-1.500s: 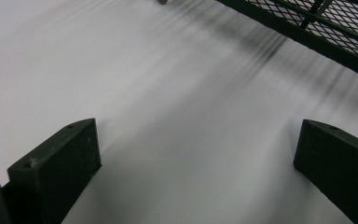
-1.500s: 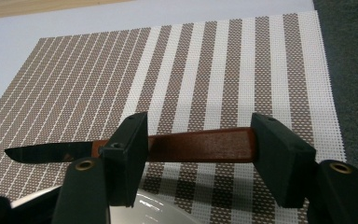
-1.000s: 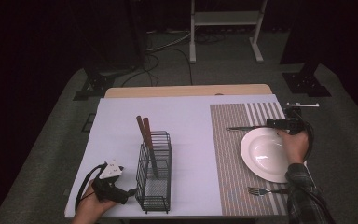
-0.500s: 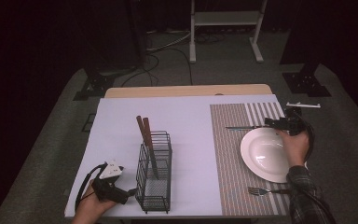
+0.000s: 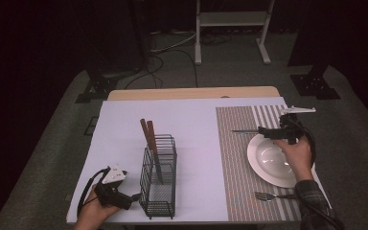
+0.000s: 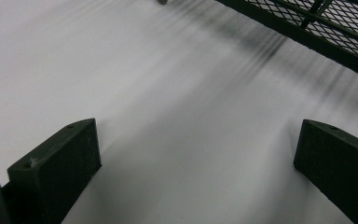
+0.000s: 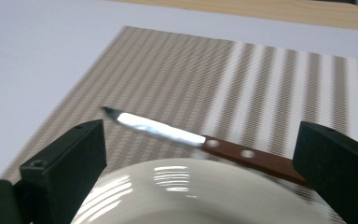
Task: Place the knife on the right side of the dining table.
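A knife (image 7: 168,130) with a brown handle lies on the striped placemat (image 7: 168,70), just beyond the far rim of the white plate (image 7: 205,196). My right gripper (image 7: 203,137) is open, its jaws wide apart on either side of the knife and not touching it. From above, the right gripper (image 5: 274,133) hovers over the far rim of the plate (image 5: 270,160), with the knife (image 5: 244,131) pointing left. My left gripper (image 5: 132,197) is open with nothing in it, low over the white table cover beside the black wire basket (image 5: 159,177).
Two wooden-handled utensils (image 5: 148,134) stand in the basket, whose mesh wall (image 6: 317,32) is close ahead of the left gripper. A fork (image 5: 268,196) lies on the placemat near the table's front edge.
My right gripper has shifted a little to the left and nearer over the plate's far rim. The knife has stayed in place. The left gripper has not moved.
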